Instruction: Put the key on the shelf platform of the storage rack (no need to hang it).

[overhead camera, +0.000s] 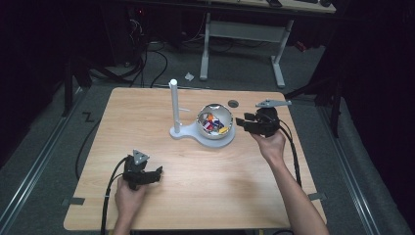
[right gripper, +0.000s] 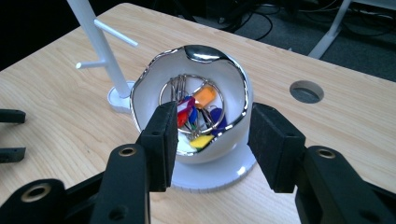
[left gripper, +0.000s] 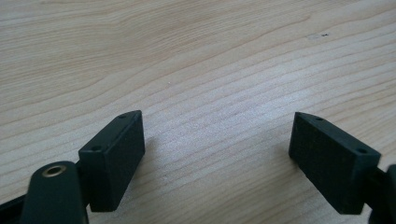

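Observation:
A white bowl (overhead camera: 216, 134) (right gripper: 144, 95) with a jagged chrome rim sits on the round base of a white stand. A metal ring of keys with coloured tags (overhead camera: 214, 122) (right gripper: 198, 105) lies in the bowl. The stand's post (overhead camera: 173, 103) (right gripper: 100, 46) rises beside the bowl with thin pegs. My right gripper (overhead camera: 241, 121) (right gripper: 215, 112) hovers just right of the bowl, pointing at it, open with nothing between its jaws. My left gripper (overhead camera: 157, 172) (left gripper: 217, 116) rests low over bare wood at the front left, open and empty. Its jaw tips (right gripper: 13, 135) peek in at the left edge of the right gripper view.
A round cable hole (overhead camera: 233, 103) (right gripper: 306, 91) lies in the tabletop (overhead camera: 205, 186) behind the bowl. Beyond the far edge stand a white desk frame (overhead camera: 244, 34) and cables on the floor. Bare wood spreads between the two hands.

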Motion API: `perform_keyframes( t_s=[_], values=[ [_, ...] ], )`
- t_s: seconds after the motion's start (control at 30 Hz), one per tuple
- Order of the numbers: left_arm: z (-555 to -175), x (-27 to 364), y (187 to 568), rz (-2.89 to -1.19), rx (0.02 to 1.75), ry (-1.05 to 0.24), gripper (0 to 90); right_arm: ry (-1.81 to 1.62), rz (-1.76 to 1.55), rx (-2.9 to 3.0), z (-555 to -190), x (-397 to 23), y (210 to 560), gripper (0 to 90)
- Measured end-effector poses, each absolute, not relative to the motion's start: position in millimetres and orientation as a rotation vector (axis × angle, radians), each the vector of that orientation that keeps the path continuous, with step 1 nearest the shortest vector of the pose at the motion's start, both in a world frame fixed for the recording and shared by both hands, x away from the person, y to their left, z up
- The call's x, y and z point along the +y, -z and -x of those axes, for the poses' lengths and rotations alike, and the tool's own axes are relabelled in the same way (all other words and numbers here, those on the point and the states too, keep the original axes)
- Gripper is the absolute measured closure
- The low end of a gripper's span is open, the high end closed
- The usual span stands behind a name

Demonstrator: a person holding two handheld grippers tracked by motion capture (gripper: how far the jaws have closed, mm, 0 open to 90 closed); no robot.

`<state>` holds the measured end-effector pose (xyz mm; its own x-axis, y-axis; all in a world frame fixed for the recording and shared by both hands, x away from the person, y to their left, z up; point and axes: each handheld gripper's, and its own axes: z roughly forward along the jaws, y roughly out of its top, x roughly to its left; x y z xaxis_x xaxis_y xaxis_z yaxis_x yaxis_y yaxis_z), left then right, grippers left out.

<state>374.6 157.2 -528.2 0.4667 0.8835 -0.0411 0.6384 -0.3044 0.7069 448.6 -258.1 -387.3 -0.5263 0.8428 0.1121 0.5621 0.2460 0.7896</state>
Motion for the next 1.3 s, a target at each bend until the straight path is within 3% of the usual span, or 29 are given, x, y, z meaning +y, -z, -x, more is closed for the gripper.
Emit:
perform_keyframes(
  t_s=[0.83, 1.3],
  values=[
    [-374.6, 157.2, 528.2, -2.051, 1.26, -0.474, 18.8, -1.223, -1.282, 2.083, -394.8, -294.0, 373.2, 52.0],
    [-374.5, 157.1, 528.2, -2.051, 1.26, -0.473, 18.7, -1.222, -1.32, 2.062, -373.8, -305.6, 387.4, 51.9]
  ],
)
